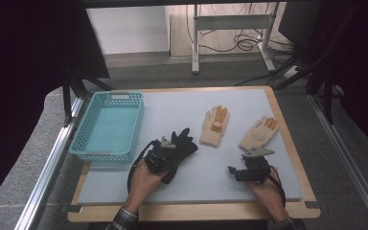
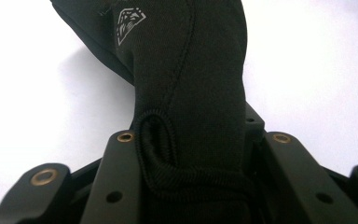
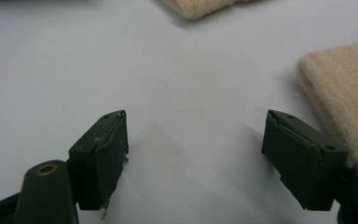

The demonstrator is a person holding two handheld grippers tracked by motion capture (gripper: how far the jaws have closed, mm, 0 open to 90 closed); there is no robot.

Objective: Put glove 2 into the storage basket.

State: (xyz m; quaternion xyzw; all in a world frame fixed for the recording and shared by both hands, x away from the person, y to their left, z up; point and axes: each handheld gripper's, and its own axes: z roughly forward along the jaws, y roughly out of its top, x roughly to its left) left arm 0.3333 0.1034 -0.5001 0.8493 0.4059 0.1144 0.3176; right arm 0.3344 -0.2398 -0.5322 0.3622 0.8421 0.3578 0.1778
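A black glove [image 1: 184, 143] lies on the pale mat left of centre, and my left gripper [image 1: 169, 152] is shut on its cuff end. In the left gripper view the black glove [image 2: 191, 70] is pinched between the two jaws of the left gripper [image 2: 193, 154], its ribbed cuff bunched at the pads and its body hanging out in front. My right gripper [image 1: 243, 163] hovers over the mat at the front right. Its jaws stand wide apart, and the right gripper [image 3: 196, 140] has only bare mat between them. A cream glove [image 3: 340, 88] lies just beyond its right jaw.
Two cream knitted gloves with orange fingertips lie flat on the mat, one at centre [image 1: 214, 125] and one to the right [image 1: 259, 132]. A light blue plastic basket [image 1: 106, 154] stands at the left edge of the table. Bare mat [image 1: 196, 182] stretches along the front.
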